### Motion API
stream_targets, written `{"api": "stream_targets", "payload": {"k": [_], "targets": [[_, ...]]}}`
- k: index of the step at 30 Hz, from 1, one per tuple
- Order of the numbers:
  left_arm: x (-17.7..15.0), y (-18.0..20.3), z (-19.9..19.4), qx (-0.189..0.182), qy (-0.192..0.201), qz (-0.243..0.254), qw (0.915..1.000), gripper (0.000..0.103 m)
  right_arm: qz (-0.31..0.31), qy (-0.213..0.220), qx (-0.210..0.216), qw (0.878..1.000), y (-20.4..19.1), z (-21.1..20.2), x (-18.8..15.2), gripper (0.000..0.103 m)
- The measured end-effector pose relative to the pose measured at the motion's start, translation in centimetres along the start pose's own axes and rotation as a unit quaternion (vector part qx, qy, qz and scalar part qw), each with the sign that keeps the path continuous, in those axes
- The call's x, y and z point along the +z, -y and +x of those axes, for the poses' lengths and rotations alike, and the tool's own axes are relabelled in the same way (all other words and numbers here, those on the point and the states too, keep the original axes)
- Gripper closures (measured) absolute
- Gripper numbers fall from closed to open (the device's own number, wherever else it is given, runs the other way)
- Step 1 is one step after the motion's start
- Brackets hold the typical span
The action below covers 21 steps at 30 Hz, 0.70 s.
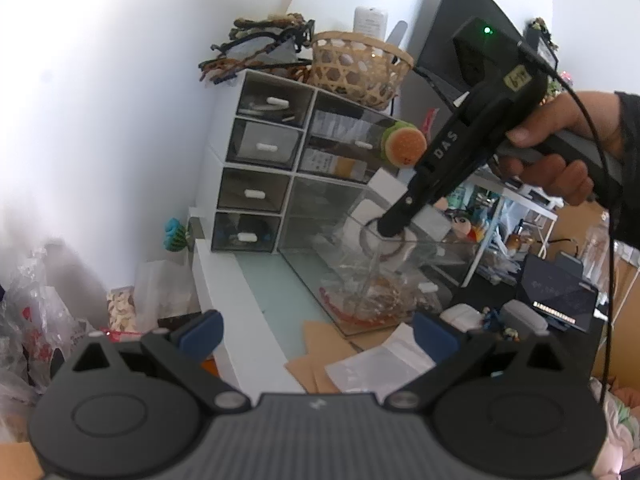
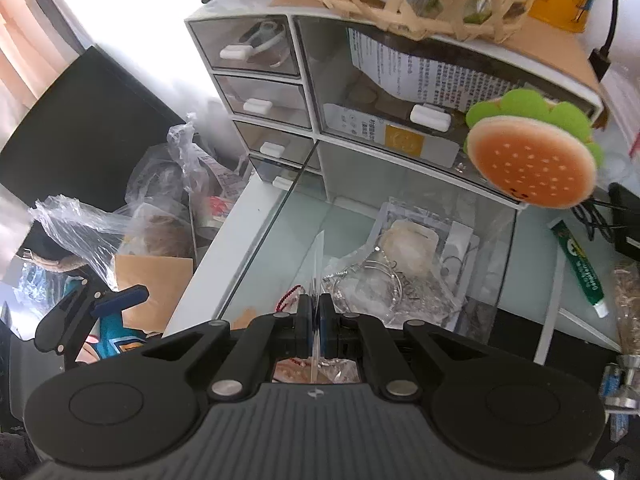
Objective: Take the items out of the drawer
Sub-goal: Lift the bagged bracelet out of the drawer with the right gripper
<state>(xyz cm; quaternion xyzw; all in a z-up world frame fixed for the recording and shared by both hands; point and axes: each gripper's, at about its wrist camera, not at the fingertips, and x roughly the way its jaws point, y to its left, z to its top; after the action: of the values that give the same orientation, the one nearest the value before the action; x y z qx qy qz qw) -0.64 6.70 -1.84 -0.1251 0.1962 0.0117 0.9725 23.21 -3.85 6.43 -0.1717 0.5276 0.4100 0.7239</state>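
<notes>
Right claw point(image 2: 315, 320) pinching clear packet point(image 2: 319, 256), apparently plastic, over drawer point(image 2: 400, 200).

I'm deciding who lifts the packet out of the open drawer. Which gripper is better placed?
Right. The right gripper is shut on the clear packet over the drawer; the left gripper is open, away.

The left gripper point(image 1: 316, 334) stands with jaws wide apart, nothing between them. The right gripper point(image 2: 316, 320), held by a hand point(image 1: 560, 152) at 3 o'clock, points steeply down, pads pressed together.
</notes>
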Motion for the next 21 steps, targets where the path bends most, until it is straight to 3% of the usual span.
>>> {"api": "stream_targets", "payload": {"k": [21], "targets": [[-0.1, 2.0, -0.6, -0.009, 0.003, 0.027, 0.9996, 0.000, -0.009, 0.035, -0.055, 0.998, -1.0, -7.7, -1.4, 0.099]]}}
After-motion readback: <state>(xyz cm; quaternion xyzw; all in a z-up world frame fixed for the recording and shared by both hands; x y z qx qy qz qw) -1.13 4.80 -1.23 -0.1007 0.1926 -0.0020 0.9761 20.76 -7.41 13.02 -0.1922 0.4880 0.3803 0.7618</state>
